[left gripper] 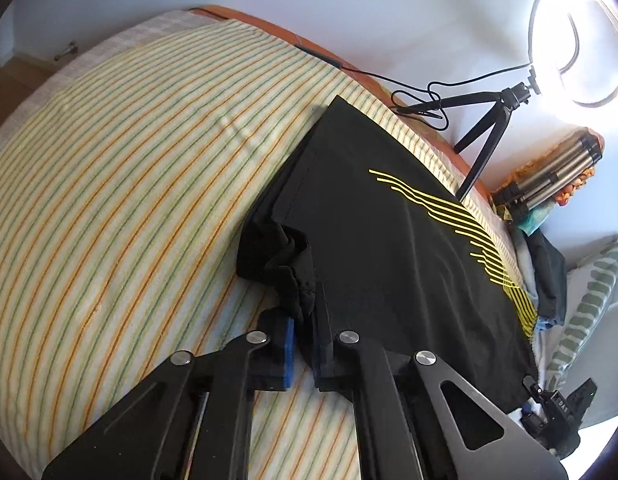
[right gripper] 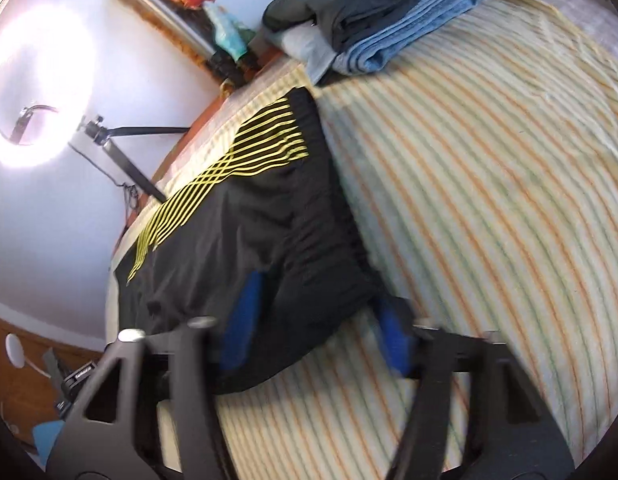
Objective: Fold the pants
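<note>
Black pants (left gripper: 373,240) with yellow line graphics lie folded on the striped bed sheet (left gripper: 129,168). My left gripper (left gripper: 305,344) is shut on a bunched edge of the pants at their near side. In the right wrist view the pants (right gripper: 261,232) lie at centre left with the elastic waistband toward the right. My right gripper (right gripper: 317,328) is open, its blue pads (right gripper: 245,312) straddling the near corner of the pants, one pad on the fabric and the other beside it on the sheet.
A ring light on a small tripod (left gripper: 565,32) stands at the bed's far edge against the wall. A stack of folded clothes (right gripper: 389,12) lies on the bed past the pants. A metal tripod (left gripper: 557,176) lies near the wall.
</note>
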Tool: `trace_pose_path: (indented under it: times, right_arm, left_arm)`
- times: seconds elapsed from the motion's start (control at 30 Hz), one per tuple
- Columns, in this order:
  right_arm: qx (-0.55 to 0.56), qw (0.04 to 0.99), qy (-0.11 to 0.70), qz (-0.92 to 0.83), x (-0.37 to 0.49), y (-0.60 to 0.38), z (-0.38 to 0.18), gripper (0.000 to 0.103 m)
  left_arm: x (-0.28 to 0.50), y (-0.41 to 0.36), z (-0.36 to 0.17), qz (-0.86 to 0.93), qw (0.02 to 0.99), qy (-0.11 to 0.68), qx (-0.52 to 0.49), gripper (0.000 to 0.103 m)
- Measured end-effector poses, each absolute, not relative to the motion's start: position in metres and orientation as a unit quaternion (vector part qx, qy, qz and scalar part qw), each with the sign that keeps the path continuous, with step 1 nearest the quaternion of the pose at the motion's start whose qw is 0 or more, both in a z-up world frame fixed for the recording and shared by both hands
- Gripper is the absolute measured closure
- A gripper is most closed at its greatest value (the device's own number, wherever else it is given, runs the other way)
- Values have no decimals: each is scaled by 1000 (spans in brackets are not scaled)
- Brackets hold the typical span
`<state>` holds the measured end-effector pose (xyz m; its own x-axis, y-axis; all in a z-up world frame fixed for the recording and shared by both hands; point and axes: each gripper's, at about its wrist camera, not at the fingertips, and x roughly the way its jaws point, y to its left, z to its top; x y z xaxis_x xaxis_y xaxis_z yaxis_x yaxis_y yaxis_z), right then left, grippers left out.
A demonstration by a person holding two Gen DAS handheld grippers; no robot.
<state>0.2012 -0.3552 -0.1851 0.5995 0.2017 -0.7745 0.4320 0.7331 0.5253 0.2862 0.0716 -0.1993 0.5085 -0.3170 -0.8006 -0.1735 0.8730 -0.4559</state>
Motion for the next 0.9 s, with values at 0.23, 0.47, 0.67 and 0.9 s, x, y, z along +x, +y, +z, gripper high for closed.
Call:
trace_pose_path:
  times: [0.23, 0.47, 0.67, 0.9]
  right_arm:
    - [278, 853, 435, -73, 204, -348, -165, 80]
    - [302, 831, 464, -52, 193, -357, -183, 71]
    - [252, 849, 460, -64, 175, -352, -164, 41]
    - [244, 858, 447, -63, 168, -370, -156, 34]
  left_arm:
    - [284, 82, -187, -30, 857, 458, -234, 100]
    - [282, 85, -200, -44, 846, 482, -226, 99]
    - [282, 90, -197, -49, 841, 482, -241, 92]
    - [270, 97, -182, -24, 857, 468, -215, 81]
